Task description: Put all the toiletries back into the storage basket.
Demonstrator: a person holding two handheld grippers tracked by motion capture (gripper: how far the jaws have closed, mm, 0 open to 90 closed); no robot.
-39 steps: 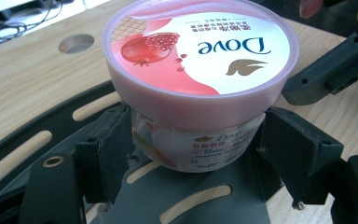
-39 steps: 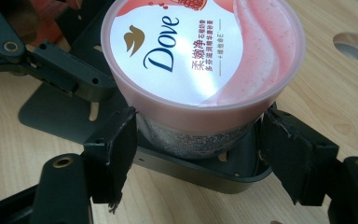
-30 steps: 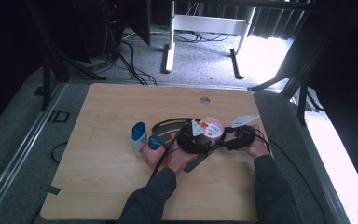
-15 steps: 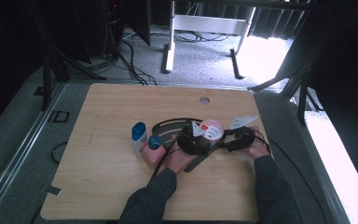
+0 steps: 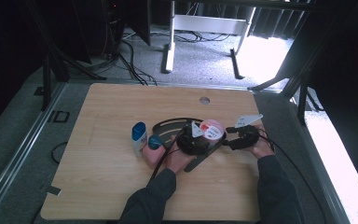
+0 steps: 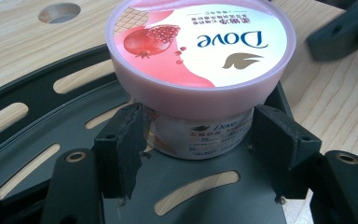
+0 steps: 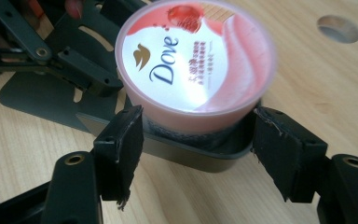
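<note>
You have a round pink plastic tub [image 6: 200, 60] with a printed lid in front of you, standing upright with its lid on. The lid carries the Dove name, a bird mark and a pomegranate picture on a white and pink ground, and its rim overhangs the narrower body. The body bears a pale label with small dark print. The tub stands on a flat dark metal plate with long curved slots [image 6: 37, 107], close to that plate's edge. The plate lies flat on the light wooden tabletop [image 5: 121, 107], right of its middle and in the half nearer to you.
</note>
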